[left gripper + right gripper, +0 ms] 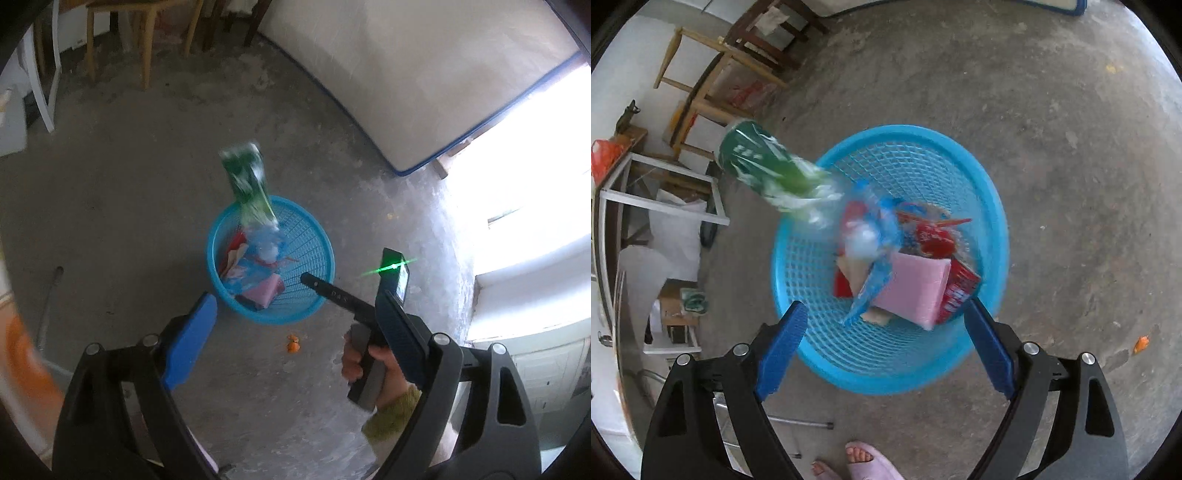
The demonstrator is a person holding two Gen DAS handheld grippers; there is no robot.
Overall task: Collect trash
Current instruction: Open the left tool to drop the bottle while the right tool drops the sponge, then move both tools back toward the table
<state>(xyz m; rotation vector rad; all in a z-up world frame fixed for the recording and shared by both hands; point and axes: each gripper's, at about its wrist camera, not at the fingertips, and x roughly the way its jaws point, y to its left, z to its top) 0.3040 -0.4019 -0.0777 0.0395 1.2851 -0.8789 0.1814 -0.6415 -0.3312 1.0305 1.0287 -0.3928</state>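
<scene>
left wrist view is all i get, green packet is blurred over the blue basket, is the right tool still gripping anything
Observer: No. In the right wrist view the right tool stands open over the blue basket with nothing between its pads.
Operator: whats the pink thing in the basket next to
Observer: The pink block lies against a red printed box, which your view hides.
Operator: anything near the basket i cant see
Observer: A foot in a pink slipper stands just below the basket in that view.
</scene>
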